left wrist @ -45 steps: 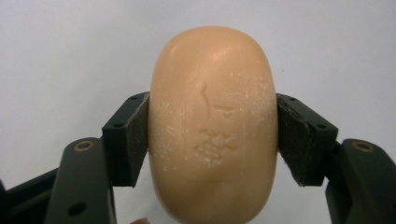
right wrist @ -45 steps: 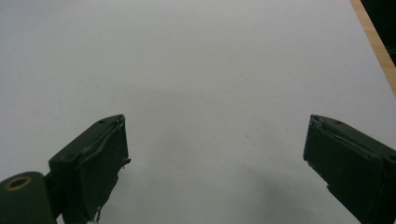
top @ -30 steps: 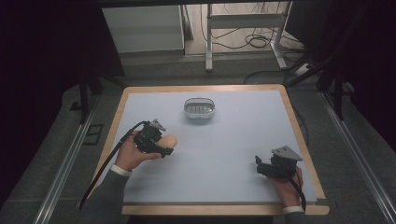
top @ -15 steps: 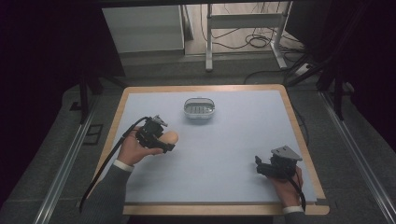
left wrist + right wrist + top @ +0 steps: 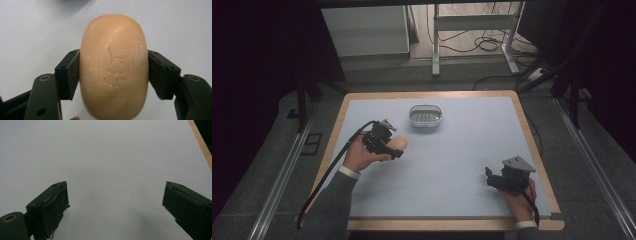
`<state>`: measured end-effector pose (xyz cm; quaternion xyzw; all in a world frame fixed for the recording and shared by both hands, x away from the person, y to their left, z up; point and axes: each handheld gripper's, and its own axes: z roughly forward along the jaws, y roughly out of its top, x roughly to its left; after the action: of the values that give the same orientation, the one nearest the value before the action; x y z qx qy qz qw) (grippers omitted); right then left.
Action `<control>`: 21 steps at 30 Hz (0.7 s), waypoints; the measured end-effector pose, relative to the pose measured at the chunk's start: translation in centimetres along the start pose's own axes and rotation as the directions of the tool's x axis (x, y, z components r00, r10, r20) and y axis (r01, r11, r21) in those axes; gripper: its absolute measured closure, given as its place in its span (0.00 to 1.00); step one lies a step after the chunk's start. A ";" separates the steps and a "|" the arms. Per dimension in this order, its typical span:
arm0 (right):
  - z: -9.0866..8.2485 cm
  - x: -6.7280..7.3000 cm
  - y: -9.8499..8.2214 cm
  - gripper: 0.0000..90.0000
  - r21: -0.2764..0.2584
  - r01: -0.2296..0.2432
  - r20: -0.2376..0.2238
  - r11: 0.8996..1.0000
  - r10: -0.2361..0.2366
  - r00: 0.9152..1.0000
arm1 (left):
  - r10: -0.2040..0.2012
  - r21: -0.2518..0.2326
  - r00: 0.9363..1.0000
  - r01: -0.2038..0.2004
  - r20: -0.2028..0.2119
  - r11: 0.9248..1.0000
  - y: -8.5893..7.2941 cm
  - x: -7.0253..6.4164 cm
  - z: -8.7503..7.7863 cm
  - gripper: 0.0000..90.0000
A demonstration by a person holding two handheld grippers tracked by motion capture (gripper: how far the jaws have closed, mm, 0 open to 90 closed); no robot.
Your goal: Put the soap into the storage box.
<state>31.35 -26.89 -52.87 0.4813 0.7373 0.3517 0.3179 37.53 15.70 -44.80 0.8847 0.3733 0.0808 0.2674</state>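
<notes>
table [image 5: 452,165]: pale blue-grey top, wood rim
room: dark — cables on far floor
left gripper [image 5: 396,148]: grasping soap [image 5: 113,67]
right gripper [image 5: 115,207]: released, near right

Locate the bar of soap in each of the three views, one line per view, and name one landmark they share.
High view: the soap sits left of centre, gripped at the tip of the left gripper, in front of the small grey dish.
Left gripper view: the soap is at centre, clamped on both sides by the black pads.
Right gripper view: not in it.
Shared landmark: the pale table mat.
</notes>
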 end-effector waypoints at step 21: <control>0.0 0.1 0.0 0.07 0.005 0.003 0.006 1.000 -0.003 1.000 | 0.001 -0.013 1.000 -0.001 0.006 1.000 1.8 0.6 0.1 0.36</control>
<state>31.37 -26.83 -52.88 0.4818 0.7380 0.3481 0.3195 39.12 15.01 -43.94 0.8833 0.3716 0.0808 0.2741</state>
